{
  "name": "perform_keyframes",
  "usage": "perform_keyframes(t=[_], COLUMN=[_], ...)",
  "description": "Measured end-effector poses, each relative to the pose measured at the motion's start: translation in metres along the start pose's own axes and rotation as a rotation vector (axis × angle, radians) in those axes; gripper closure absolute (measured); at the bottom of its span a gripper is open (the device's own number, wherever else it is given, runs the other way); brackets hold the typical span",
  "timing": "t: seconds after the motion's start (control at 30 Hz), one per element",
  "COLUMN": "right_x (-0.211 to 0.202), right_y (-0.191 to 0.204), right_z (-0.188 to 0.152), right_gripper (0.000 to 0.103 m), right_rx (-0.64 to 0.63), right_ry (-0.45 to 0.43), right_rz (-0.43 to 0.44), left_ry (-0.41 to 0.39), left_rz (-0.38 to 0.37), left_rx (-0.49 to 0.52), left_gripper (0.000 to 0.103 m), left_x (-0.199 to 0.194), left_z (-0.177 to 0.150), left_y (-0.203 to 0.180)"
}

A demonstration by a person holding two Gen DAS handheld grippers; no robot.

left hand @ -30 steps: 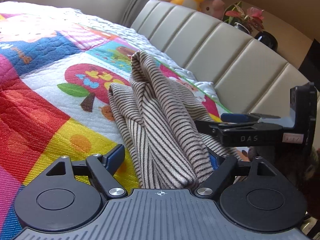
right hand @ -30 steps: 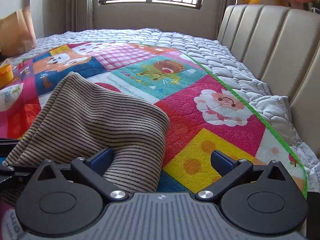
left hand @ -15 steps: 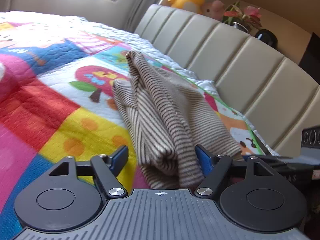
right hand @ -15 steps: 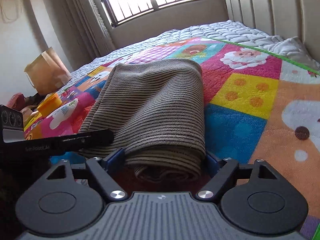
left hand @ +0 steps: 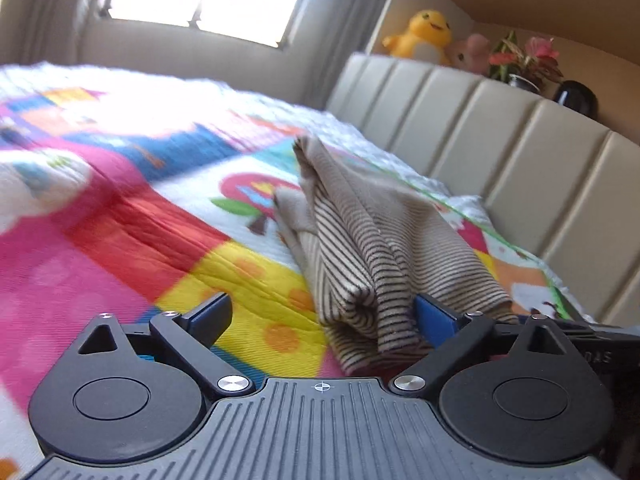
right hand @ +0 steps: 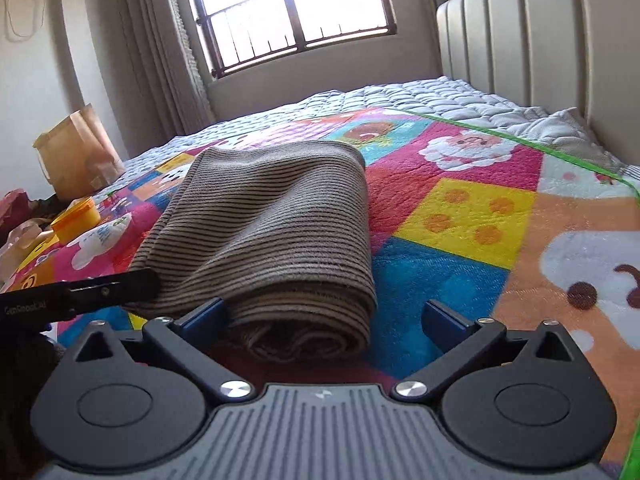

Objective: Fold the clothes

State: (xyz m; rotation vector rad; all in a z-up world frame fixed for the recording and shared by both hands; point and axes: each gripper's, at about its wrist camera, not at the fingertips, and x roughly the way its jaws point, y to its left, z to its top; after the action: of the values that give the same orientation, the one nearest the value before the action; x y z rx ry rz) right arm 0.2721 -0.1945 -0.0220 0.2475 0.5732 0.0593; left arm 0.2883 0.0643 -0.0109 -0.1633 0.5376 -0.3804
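Left wrist view: left gripper [left hand: 323,314] with fingers spread wide, released. The folded striped garment [left hand: 372,248] lies on the patchwork quilt [left hand: 132,240] of the bed, near the edge that runs along the padded headboard [left hand: 500,152]. The near end of the garment sits in the gap between the fingers, pressed against the right blue pad [left hand: 434,318]; the left blue pad [left hand: 210,314] stands apart from the cloth, with bare quilt between. Folds rise to a ridge toward the far end. The far part of the quilt is blurred. Yellow plush toy [left hand: 420,34] and potted plant [left hand: 524,60] on the ledge above the headboard. Right wrist view: right gripper [right hand: 326,318], fingers also spread, gripping nothing. The garment [right hand: 272,232] lies rolled flat on the quilt [right hand: 460,220], its near rolled end between the fingers; the left pad [right hand: 204,316] touches or nearly touches the cloth, the right pad [right hand: 444,320] is apart from it over a blue patch. A black finger of the left gripper [right hand: 80,292] enters from the left edge and rests at the garment's left side. Paper bag [right hand: 76,152] and yellow tub [right hand: 76,216] near the bed's far left edge.
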Motion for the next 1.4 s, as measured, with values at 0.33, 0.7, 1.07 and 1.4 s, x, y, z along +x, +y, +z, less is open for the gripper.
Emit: perform_keyframes(t=[0.33, 0.7, 1.07, 1.4], right_x=[-0.031, -0.025, -0.024, -0.024], right_y=[0.012, 0.023, 0.023, 0.022], right_z=[-0.027, -0.035, -0.034, -0.033], right_gripper=[0.0, 0.0, 0.0, 0.0], right_rx=[-0.141, -0.227, -0.222, -0.222], right_ry=[0.056, 0.057, 0.064, 0.064], right_rz=[-0.089, -0.142, -0.139, -0.139], left_ry=[0.097, 0.134, 0.14, 0.143], left_rz=[0.183, 0.239, 0.246, 0.248], left_rx=[0.033, 0.152, 0.163, 0.167], left_gripper=[0.0, 0.0, 0.0, 0.0], left_x=[-0.044, -0.038, -0.037, -0.036], left_z=[-0.038, -0.052, -0.051, -0.051], left_y=[-0.04, -0.061, -0.063, -0.063])
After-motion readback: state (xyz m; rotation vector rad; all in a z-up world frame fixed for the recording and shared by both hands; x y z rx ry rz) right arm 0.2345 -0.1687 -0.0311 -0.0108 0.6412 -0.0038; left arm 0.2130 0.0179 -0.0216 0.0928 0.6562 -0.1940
